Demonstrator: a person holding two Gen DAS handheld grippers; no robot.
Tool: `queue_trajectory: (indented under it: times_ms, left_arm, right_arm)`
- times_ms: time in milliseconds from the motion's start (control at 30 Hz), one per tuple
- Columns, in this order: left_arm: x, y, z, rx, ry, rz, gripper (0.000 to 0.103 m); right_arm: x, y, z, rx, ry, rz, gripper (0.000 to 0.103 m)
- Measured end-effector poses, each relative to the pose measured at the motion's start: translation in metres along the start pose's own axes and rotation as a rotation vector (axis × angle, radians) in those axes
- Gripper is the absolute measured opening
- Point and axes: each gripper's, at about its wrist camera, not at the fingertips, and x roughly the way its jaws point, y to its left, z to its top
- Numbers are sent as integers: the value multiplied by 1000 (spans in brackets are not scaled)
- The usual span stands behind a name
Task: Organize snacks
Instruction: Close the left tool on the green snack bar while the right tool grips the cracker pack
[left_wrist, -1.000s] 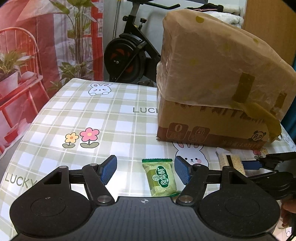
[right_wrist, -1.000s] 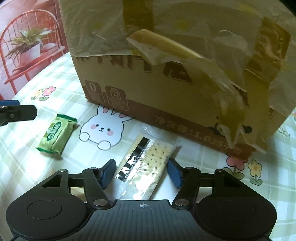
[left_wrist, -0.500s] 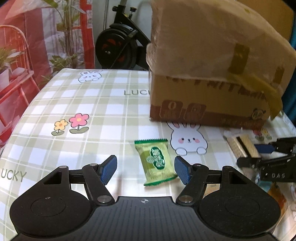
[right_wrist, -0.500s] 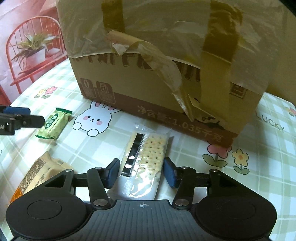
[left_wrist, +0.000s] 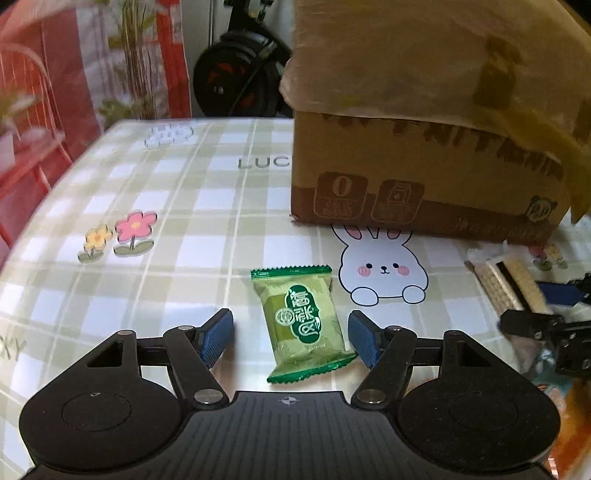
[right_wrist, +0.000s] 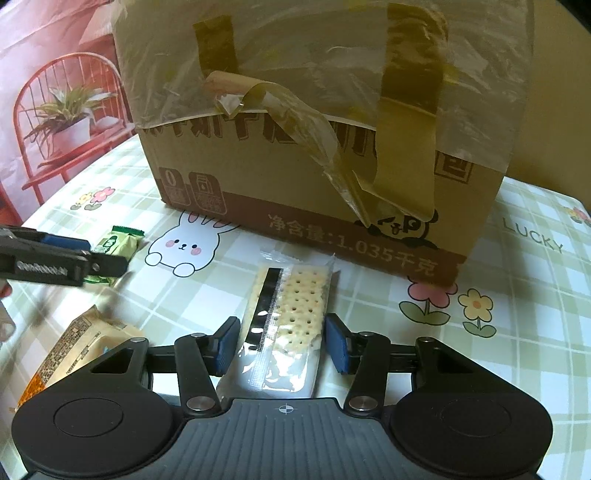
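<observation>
Little is sorted yet: three snacks lie loose on the counter in front of the cardboard box. The right gripper has just been closing its jaws, now narrow against the sides of the cracker pack near the box's front. The left gripper is wide apart around the green snack packet, the right pad about touching it. A tan pouch, farther from the box, waits untouched.
</observation>
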Motion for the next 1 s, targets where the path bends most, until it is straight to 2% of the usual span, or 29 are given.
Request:
queue_trajectory:
  times_ms: [67, 133, 167, 200, 333, 500, 1000]
  left_arm:
    - [1, -2, 0, 2, -9, 3, 72]
    - [1, -2, 3, -8, -4, 11, 66]
    - [1, -2, 4, -7, -7, 11, 50]
    - [0, -4, 6, -1, -7, 5, 40]
    - [-3, -6, 7, 13, -3, 11, 39]
    - [-11, 2, 5, -15, -18, 13, 39]
    - [-47, 8, 18, -56, -125, -17, 39]
  right_arm:
    - [0, -1, 0, -1, -3, -3, 47]
    - [1, 0, 0, -4, -5, -5, 47]
    - [2, 0, 1, -7, -5, -7, 47]
    - [2, 0, 1, -9, -5, -8, 48]
    - [3, -1, 2, -27, -7, -8, 45]
    - [0, -4, -1, -7, -14, 1, 44]
    - [-36, -17, -12, 82, -92, 4, 43]
